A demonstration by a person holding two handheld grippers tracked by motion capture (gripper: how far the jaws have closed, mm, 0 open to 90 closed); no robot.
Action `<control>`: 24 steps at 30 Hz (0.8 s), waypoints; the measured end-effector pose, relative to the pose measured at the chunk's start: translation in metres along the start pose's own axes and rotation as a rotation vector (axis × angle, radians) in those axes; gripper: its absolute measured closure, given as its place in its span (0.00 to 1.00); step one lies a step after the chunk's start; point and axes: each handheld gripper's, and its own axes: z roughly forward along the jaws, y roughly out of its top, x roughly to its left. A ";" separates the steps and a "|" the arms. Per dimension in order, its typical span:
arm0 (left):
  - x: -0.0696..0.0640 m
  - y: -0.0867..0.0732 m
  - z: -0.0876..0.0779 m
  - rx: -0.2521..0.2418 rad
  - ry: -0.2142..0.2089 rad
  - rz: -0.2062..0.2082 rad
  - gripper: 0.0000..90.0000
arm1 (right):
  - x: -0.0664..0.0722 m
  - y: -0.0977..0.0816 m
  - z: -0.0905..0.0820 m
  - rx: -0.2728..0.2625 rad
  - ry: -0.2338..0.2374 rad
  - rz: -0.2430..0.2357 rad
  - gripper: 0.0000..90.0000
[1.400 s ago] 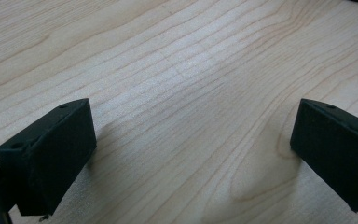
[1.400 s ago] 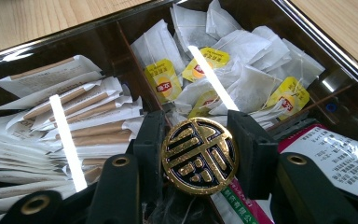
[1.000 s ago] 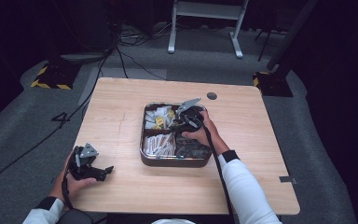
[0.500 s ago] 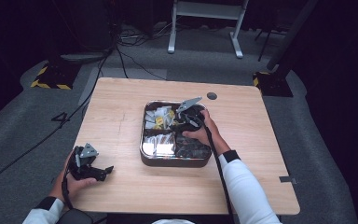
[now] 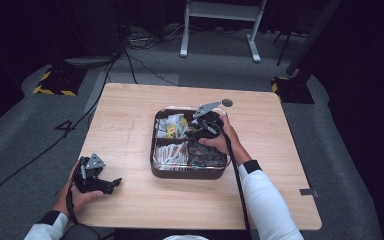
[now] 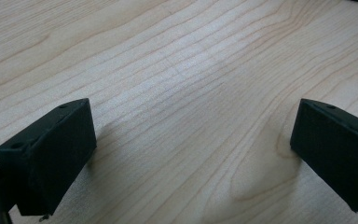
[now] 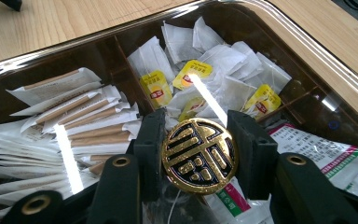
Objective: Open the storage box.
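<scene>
right tool [image 7: 198, 154] half-closed, gripping gold knob [image 7: 199, 155] over tray [image 7: 307, 42].

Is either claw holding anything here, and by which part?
The right claw grips a round black-and-gold knob by its opposite side edges, over the compartment box. The left claw is open on the table, holding nothing.

High view overhead facing forward-down, right gripper view close inside tray [image 7: 307, 28], shared with high view [image 5: 156, 167]

White sleeves [image 5: 260, 192], dark cuffs, black claws [image 5: 198, 131], seemingly grey plates
</scene>
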 end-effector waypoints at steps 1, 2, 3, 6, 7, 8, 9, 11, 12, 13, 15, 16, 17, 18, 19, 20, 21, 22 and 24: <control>0.000 0.000 0.000 0.000 0.000 0.000 0.00 | 0.000 0.000 0.000 0.000 0.000 0.000 0.65; 0.000 0.000 0.000 0.000 0.000 0.000 0.00 | 0.000 0.000 -0.002 -0.002 -0.002 -0.001 0.65; 0.000 0.000 0.000 0.000 0.000 0.000 0.00 | 0.000 0.000 -0.003 -0.001 -0.005 0.001 0.66; 0.000 0.000 0.000 0.000 0.000 0.000 0.00 | -0.001 -0.001 -0.007 -0.009 -0.006 0.004 0.65; 0.000 0.000 0.000 0.000 0.000 0.000 0.00 | -0.002 -0.001 -0.008 -0.009 -0.011 0.004 0.65; 0.000 0.000 0.000 0.000 0.000 0.000 0.00 | -0.002 -0.001 -0.009 -0.009 -0.012 0.003 0.65; 0.000 0.000 0.000 0.000 0.000 0.000 0.00 | -0.002 -0.001 -0.009 -0.009 -0.012 0.003 0.65; 0.000 0.000 0.000 0.000 0.000 0.000 0.00 | -0.002 -0.001 -0.012 -0.013 -0.016 -0.002 0.65; 0.000 0.000 0.000 0.000 0.000 0.000 0.00 | -0.002 -0.001 -0.013 -0.013 -0.017 0.003 0.65; 0.000 0.000 0.000 0.000 0.000 0.000 0.00 | -0.002 -0.001 -0.014 -0.016 -0.016 0.004 0.65; 0.000 0.000 0.000 0.000 0.000 0.000 0.00 | -0.003 -0.001 -0.018 -0.020 -0.019 0.005 0.65; 0.000 0.000 0.000 0.000 0.000 0.000 0.00 | -0.004 -0.001 -0.021 -0.021 -0.024 -0.001 0.65; 0.000 0.000 0.000 0.000 0.000 0.000 0.00 | -0.004 -0.001 -0.021 -0.021 -0.024 -0.001 0.65; 0.000 0.000 0.000 0.000 0.000 0.000 0.00 | -0.005 -0.001 -0.025 -0.021 -0.032 -0.003 0.65; 0.000 0.000 0.000 0.000 0.000 0.000 0.00 | -0.005 -0.001 -0.025 -0.021 -0.032 -0.003 0.65; 0.000 0.000 0.000 0.000 0.000 0.000 0.00 | -0.005 -0.002 -0.029 -0.027 -0.032 0.007 0.65; 0.000 0.000 0.000 0.000 0.000 0.000 0.00 | -0.006 -0.003 -0.032 -0.028 -0.036 0.005 0.65; 0.000 0.000 0.000 0.000 0.000 0.000 0.00 | -0.006 -0.003 -0.032 -0.028 -0.036 0.005 0.65; 0.000 0.000 0.000 0.000 0.000 0.000 0.00 | -0.008 -0.005 -0.038 -0.032 -0.047 0.005 0.65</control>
